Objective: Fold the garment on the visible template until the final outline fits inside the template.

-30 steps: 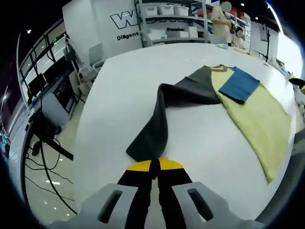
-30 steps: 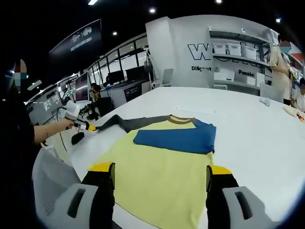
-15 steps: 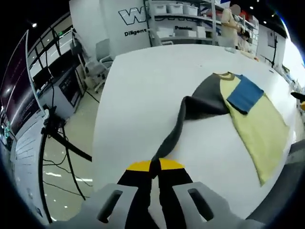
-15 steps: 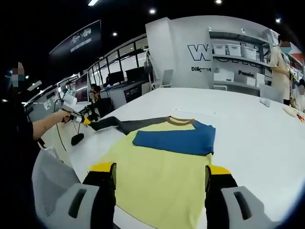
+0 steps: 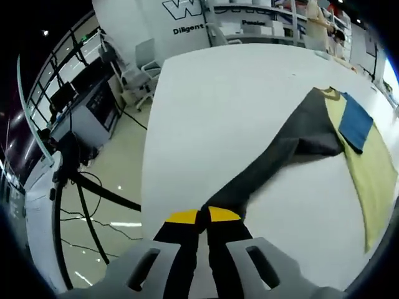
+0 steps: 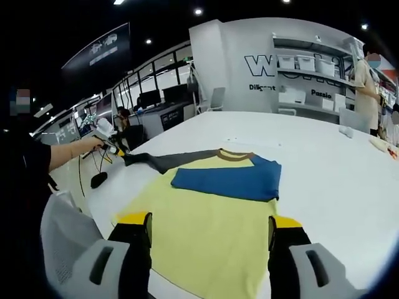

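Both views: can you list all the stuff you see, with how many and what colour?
T-shirt: one, yellow body, lying flat on the table.
Blue sleeve: one, folded across the chest.
Grey sleeve: one, dark grey, pulled straight out sideways.
Table: one, white, under the shirt.
Shelves: one unit, white, with boxes, at the back wall.
Office chair: one, grey, past the table.
Left gripper: yellow-tipped fingers shut on the grey sleeve's end.
Right gripper: fingers open, over the shirt's hem.
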`<action>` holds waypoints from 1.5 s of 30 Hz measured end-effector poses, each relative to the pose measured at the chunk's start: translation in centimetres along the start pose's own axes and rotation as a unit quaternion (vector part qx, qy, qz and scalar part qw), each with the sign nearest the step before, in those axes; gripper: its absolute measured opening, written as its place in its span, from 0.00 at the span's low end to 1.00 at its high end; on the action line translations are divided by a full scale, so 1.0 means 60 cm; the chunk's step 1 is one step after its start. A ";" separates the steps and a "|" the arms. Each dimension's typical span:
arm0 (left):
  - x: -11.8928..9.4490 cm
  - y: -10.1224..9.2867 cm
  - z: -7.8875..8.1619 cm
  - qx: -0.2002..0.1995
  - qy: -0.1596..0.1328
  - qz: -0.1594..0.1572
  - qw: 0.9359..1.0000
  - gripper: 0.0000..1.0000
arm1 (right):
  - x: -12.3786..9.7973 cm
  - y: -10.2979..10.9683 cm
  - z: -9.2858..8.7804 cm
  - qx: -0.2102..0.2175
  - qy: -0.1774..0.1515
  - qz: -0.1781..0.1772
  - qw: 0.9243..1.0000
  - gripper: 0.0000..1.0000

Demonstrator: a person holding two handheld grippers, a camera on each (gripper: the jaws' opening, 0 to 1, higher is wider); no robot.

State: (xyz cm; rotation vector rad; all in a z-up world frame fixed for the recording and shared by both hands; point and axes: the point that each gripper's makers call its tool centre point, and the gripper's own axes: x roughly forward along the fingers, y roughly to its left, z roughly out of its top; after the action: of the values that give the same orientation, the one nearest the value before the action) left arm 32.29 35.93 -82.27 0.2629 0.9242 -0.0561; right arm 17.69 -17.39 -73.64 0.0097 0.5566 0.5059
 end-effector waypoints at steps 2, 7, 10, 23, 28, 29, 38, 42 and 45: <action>0.012 0.006 -0.001 0.006 0.007 0.011 1.000 0.03 | 0.002 0.000 0.001 0.000 0.001 -0.001 1.000 0.74; 0.030 0.015 0.001 0.010 0.009 0.027 1.000 0.05 | 0.007 0.001 0.000 -0.004 0.001 0.002 1.000 0.77; 0.040 0.020 -0.001 0.004 0.013 0.033 0.999 0.08 | 0.008 -0.001 -0.010 -0.003 0.011 -0.001 1.000 0.77; -0.005 0.023 0.014 -0.006 -0.021 0.050 0.999 0.42 | 0.008 -0.002 -0.013 0.003 0.015 -0.003 1.000 0.78; -0.019 0.006 0.017 -0.023 -0.036 0.033 0.999 0.50 | 0.009 0.006 -0.015 0.001 0.015 0.006 1.000 0.79; -0.020 0.005 0.017 -0.025 -0.039 0.033 0.998 0.51 | 0.009 0.008 -0.018 0.001 0.018 0.009 1.000 0.79; -0.019 -0.028 0.016 -0.071 -0.076 0.022 0.994 0.58 | 0.000 0.014 -0.032 0.004 0.019 0.017 1.000 0.89; -0.004 -0.028 0.003 -0.076 -0.071 0.029 0.994 0.56 | -0.006 0.015 -0.039 -0.005 0.027 0.018 0.999 0.98; 0.013 -0.031 -0.006 -0.104 -0.065 0.015 0.992 0.50 | -0.010 0.014 -0.041 -0.002 0.027 0.018 0.999 0.99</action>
State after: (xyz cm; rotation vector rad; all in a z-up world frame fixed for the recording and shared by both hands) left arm 32.17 34.29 -83.44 0.0789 0.7886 0.0503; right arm 15.61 -17.22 -75.30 0.0024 0.6098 0.5442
